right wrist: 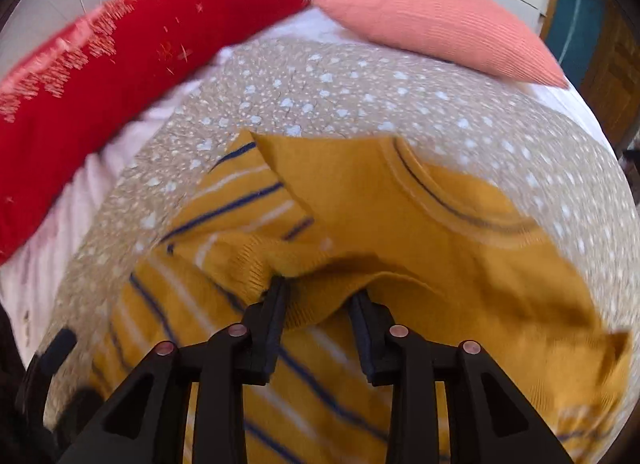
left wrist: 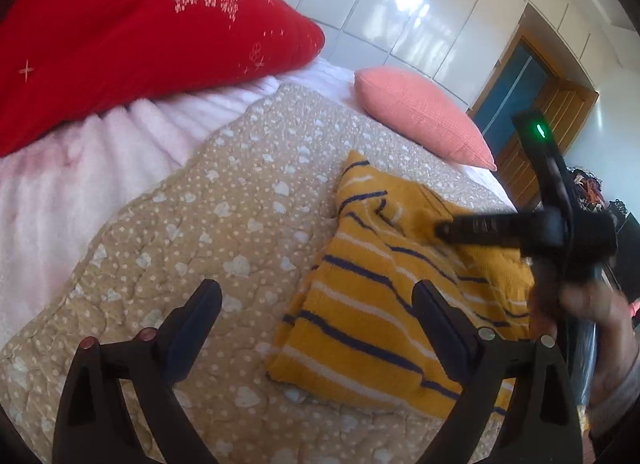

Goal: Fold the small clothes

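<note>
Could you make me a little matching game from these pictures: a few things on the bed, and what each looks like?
Things:
1. sweater
2. big pillow
3. small cushion
4. quilt

Looks:
A. plain salmon pink
B. beige with white spots
C. mustard yellow with navy and white stripes
D. red with pale embroidery

Pairs: 1-C, 2-D, 3-A, 4-B
</note>
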Demonstrator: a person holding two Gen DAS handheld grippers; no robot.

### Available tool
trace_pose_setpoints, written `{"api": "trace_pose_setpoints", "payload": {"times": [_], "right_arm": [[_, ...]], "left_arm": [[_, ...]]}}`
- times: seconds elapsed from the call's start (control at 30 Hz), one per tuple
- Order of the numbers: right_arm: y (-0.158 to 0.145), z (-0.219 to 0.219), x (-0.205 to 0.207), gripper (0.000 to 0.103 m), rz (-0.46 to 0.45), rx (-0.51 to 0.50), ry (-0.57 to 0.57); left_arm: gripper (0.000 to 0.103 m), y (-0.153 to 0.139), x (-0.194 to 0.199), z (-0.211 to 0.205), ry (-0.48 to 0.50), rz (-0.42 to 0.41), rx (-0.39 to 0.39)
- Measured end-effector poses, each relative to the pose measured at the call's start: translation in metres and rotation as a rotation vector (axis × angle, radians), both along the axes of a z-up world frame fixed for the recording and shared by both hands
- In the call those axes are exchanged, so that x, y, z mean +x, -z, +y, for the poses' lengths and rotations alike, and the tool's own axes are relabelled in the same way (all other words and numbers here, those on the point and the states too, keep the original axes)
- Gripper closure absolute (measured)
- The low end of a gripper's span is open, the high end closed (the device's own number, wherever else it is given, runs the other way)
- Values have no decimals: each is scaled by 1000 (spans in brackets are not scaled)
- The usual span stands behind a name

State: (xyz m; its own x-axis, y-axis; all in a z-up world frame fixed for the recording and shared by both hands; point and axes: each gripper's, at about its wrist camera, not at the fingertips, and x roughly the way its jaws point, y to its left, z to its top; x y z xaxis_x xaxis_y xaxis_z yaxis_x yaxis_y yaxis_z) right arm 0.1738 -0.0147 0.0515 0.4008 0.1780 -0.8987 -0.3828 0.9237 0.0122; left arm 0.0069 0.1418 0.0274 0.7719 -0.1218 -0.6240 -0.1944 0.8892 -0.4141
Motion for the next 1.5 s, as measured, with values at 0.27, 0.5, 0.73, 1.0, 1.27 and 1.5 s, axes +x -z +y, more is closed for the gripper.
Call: {"api": "trace_pose_setpoints", "payload": {"times": [0.27,0.5,0.73,1.0,1.27,1.5], "right_arm": [[-58,-61,-8,44,-168,44,92],[-44,-182,-5,24,-63,60,287],[-37,-265,-10,24,-16,234,358],[-31,-276,27,24,26,254,279],[12,-231,83,24,155,254,185],[19,-169,92,47,148,129,21]], "left_arm": [[8,11,8,5,14,58,-46],[8,15,10,-3,3,65,1],[8,0,7,12,3,50,-108],[5,-36,99,27,113,112,-96],[5,0,223,1,299,312,-51],[17,19,251,-35,410,364,61]]}}
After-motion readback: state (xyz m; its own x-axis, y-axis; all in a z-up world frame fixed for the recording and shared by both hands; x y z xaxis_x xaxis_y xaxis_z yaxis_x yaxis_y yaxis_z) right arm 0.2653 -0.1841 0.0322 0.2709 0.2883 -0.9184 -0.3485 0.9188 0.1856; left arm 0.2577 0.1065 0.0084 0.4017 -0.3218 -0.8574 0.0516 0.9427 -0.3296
